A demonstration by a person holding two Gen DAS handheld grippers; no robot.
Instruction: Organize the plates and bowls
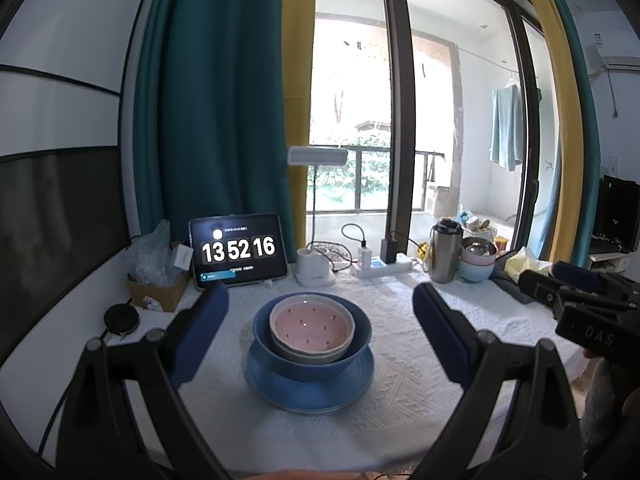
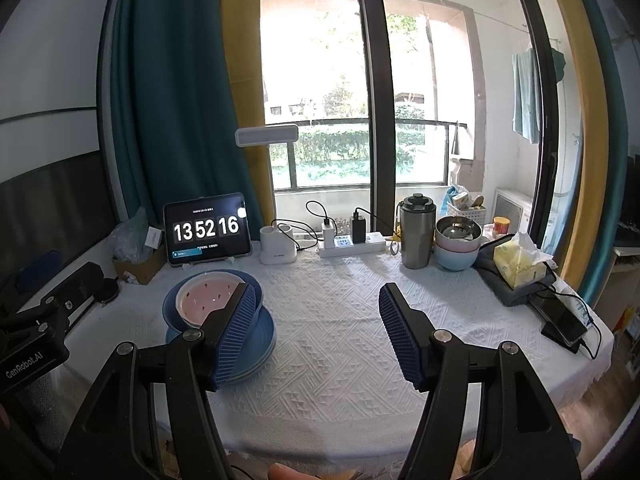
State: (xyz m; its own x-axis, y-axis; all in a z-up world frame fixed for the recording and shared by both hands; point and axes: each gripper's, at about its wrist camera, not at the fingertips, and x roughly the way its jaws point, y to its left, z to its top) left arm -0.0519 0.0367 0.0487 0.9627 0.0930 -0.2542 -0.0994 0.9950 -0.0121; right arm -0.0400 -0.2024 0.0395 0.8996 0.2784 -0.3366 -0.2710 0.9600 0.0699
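Fingers of both tools stand wide with nothing between them: the left gripper (image 1: 320, 332) frames the stack from in front; the right gripper (image 2: 316, 332) hangs over bare tablecloth (image 2: 340, 344) beside it. Near the middle of the table, a pale blue plate (image 1: 310, 394) carries a dark blue bowl (image 1: 312, 364), which holds a pink bowl (image 1: 312, 326); that nest looks finished. At the back right, a blue bowl (image 2: 456, 258) holds a pink one, with a metal bowl (image 2: 458, 229) on top; judging by this, stacking is nearly done, and any next move would mean reaching past the steel flask (image 2: 417, 232).
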